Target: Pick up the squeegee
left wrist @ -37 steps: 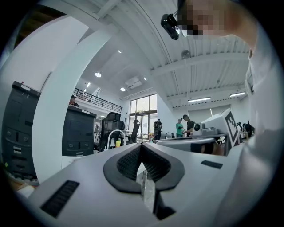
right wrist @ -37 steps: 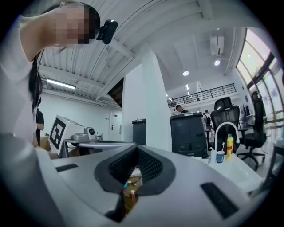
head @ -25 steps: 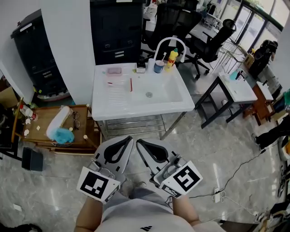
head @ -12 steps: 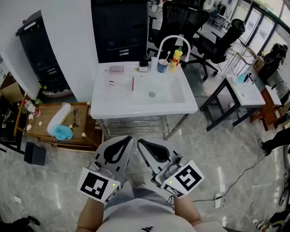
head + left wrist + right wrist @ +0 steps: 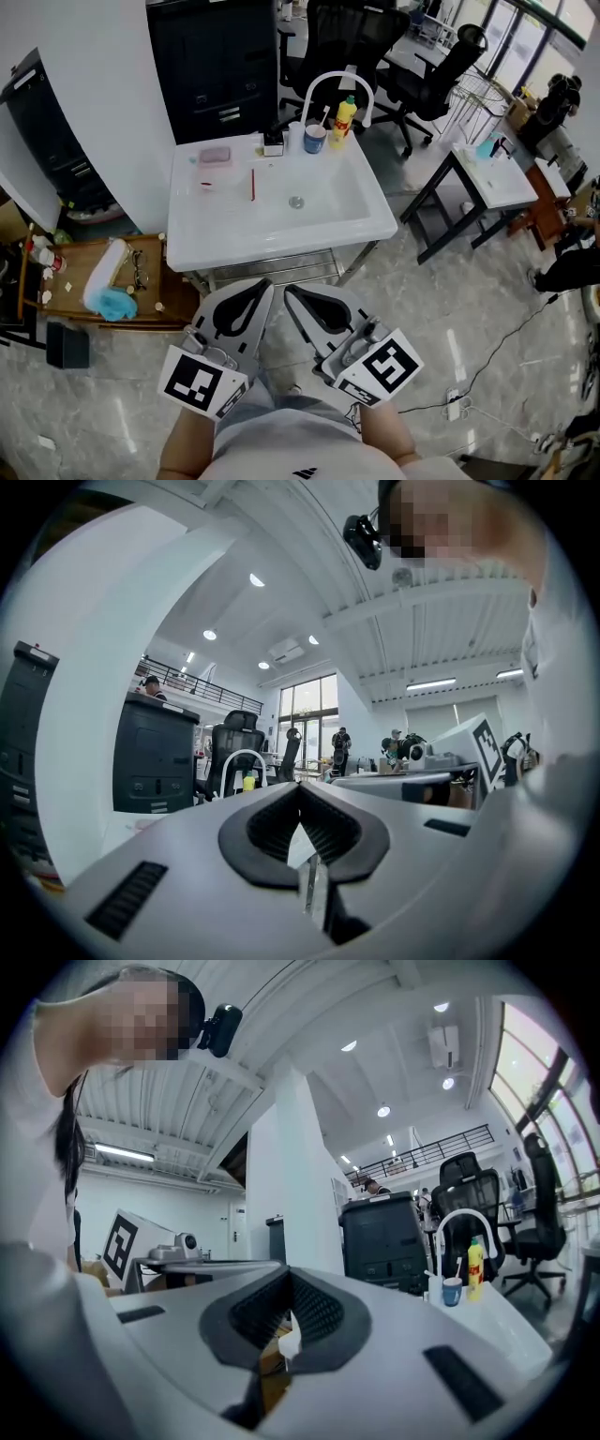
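In view are 2 grippers (image 5: 267,285) (image 5: 289,293), 1 white sink (image 5: 234,230), 1 faucet (image 5: 323,81), 1 yellow btl (image 5: 345,117), 1 blue cup (image 5: 315,140), 1 pink dish (image 5: 214,156), 2 blk office chairs (image 5: 352,33) (image 5: 445,66).

We hold two pale grey tools with black ribbed pads, the left tool (image 5: 265,285) and the right tool (image 5: 289,292), each bearing black square markers on white. Ahead, the sink (image 5: 281,246) is plain white and so is its arched tap (image 5: 330,82). On it we see a thin red squeegee (image 5: 252,184), a pink dish (image 5: 215,156), a blue cup (image 5: 315,140) and a yellow bottle (image 5: 345,119) with a red cap. The cabinet (image 5: 216,66) and the chairs (image 5: 352,33) behind are black. The floor (image 5: 450,319) is glossy grey with marbled veining. At the left, a brown wooden worktop (image 5: 56,281) carries something turquoise (image 5: 112,305).
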Demonstrator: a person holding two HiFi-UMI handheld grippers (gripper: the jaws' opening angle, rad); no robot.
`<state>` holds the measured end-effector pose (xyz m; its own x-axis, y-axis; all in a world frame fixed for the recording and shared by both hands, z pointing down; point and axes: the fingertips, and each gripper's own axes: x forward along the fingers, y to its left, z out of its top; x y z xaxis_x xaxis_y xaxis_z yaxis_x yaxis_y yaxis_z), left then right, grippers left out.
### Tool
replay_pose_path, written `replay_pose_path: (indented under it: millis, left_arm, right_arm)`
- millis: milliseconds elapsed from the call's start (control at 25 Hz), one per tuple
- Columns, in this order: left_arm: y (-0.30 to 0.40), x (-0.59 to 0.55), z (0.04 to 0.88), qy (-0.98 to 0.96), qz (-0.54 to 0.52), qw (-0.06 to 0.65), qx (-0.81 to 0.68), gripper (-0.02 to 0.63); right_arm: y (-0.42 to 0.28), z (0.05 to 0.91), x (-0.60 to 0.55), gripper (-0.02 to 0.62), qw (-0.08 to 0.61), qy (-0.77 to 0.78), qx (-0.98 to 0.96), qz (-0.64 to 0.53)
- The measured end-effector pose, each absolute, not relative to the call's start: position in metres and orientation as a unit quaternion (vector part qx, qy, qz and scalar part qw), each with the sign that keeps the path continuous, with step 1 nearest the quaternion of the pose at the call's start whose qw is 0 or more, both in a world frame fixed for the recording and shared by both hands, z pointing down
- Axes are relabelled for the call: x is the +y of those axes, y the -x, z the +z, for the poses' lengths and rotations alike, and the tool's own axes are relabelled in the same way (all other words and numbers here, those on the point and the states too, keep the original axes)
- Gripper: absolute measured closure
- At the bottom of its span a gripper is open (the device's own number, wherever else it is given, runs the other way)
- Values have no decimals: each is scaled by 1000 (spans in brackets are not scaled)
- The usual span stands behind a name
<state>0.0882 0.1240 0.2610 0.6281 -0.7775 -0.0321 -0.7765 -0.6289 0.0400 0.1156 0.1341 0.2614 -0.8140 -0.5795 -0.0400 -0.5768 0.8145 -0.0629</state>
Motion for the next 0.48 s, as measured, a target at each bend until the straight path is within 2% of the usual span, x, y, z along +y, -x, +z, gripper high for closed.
replay_pose_path:
  millis: [480]
  left_arm:
    - [-33,30,266,-904,-7,17,-428,594]
  right_arm:
    - [-61,266,38,588,30,311,949,-34]
